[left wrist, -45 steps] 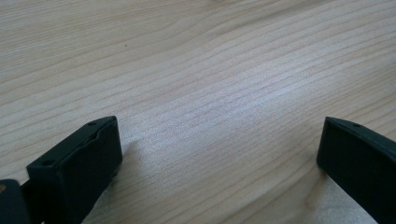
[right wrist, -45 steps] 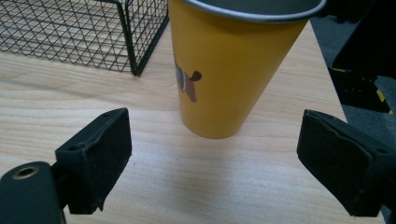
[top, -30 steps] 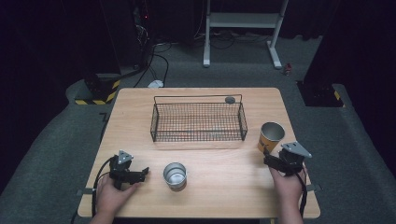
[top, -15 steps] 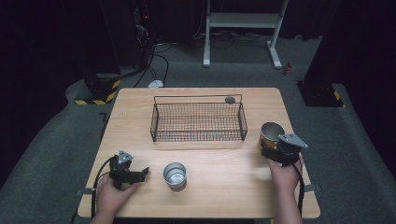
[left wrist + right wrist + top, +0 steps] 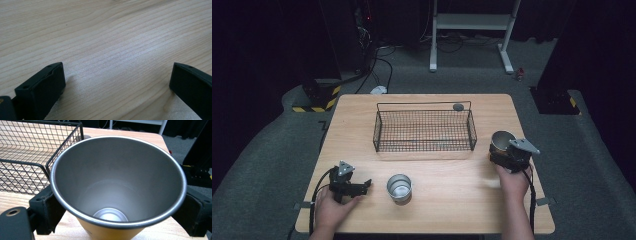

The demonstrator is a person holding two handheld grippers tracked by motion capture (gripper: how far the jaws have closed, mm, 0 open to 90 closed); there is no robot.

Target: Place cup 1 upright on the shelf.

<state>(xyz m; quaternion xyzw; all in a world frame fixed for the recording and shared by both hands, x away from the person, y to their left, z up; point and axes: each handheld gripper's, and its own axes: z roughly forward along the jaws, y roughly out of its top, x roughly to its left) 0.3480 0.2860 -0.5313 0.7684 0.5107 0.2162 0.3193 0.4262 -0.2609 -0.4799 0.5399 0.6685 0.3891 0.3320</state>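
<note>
- Cup [image 5: 503, 141] first: my yellow metal cup stands upright near the right edge of the table [image 5: 452, 200], just right of the wire basket's near right corner, and it sits between the jaws of my right gripper.
- Far left, my left gripper [image 5: 357, 186] rests low on the wood near the front left corner, my left hand [image 5: 332, 210] behind it and its cable looping off to the left.
- From the left gripper view, its jaws stand wide apart with bare table grain [image 5: 112, 50] between them; they have hold of nothing.
- Just right of that gripper, near the front middle, a small silver cup [image 5: 399, 186] stands upright with its mouth up, apart from the jaw tips.
- Beyond it, mid-table, the black wire basket [image 5: 424, 131] sits square to me; a small dark round object [image 5: 458, 106] lies just behind its far right corner.
- Right again, my right gripper [image 5: 499, 159] comes at the yellow cup from the near side, my right hand [image 5: 513, 181] below it and the grey plate on top.
- In the right gripper view the cup [image 5: 117, 182] opens its mouth toward the camera, grey inside, yellow outside at the bottom edge.
- One jaw lies against the cup's left wall and the other against its right wall, under the rim, so the cup is centred in the gap.
- I cannot tell whether the jaws press hard on the cup or merely bracket it; they are spread about as wide as its body.
- The basket [image 5: 30, 162] shows just to the cup's left in that view, its corner close to the rim without a contact I can confirm.
</note>
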